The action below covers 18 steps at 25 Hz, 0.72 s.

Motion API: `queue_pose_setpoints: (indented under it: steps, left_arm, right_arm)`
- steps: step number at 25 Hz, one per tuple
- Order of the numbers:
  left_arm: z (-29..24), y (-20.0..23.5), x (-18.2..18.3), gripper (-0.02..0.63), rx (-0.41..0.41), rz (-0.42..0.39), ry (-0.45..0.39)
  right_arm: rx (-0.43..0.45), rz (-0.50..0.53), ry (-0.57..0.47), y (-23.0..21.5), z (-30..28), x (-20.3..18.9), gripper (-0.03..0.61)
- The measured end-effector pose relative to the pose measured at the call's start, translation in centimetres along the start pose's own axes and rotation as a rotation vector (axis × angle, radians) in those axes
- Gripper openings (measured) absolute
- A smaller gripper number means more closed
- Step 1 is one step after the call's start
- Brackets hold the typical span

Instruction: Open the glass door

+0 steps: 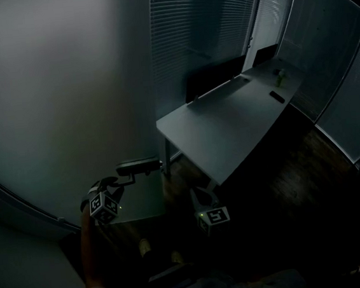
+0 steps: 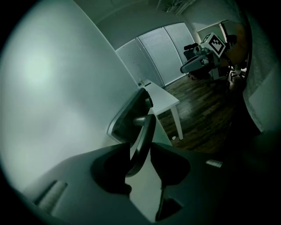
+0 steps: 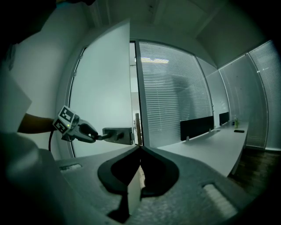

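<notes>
The frosted glass door (image 1: 67, 107) fills the left of the head view and stands ajar, its free edge showing in the right gripper view (image 3: 130, 88). Its dark lever handle (image 1: 139, 167) lies between the jaws of my left gripper (image 1: 121, 181), which is shut on it. In the left gripper view the handle (image 2: 142, 136) runs up between the two jaws (image 2: 140, 145). From the right gripper view, the left gripper (image 3: 94, 136) holds the lever beside the lock plate (image 3: 118, 134). My right gripper (image 1: 197, 194) hangs low near the desk, shut and empty (image 3: 139, 148).
A long white desk (image 1: 229, 128) stands just right of the door, with a dark screen along its far side, a green bottle (image 1: 280, 77) and a small dark flat thing (image 1: 277, 96). Glass walls with blinds surround the room. Dark wood floor lies below; my feet (image 1: 144, 245) show.
</notes>
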<state>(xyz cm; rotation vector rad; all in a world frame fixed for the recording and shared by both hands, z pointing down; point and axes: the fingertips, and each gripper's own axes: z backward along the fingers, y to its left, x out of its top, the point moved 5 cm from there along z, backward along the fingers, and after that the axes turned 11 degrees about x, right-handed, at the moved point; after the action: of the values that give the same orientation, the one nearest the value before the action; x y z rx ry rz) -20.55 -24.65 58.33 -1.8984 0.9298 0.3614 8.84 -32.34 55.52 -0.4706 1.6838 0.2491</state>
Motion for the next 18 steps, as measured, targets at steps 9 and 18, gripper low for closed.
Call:
queue_pose_setpoints:
  steps: [9, 18]
  left_arm:
    - [2.3, -0.9, -0.1, 0.15, -0.019, -0.017, -0.008]
    - [3.2, -1.7, -0.5, 0.15, -0.034, -0.032, -0.019]
  right_arm:
    - [0.014, 0.007, -0.002, 1.8, 0.7, 0.5, 0.002]
    - [-0.039, -0.014, -0.017, 3.6, 1.5, 0.4, 0.002]
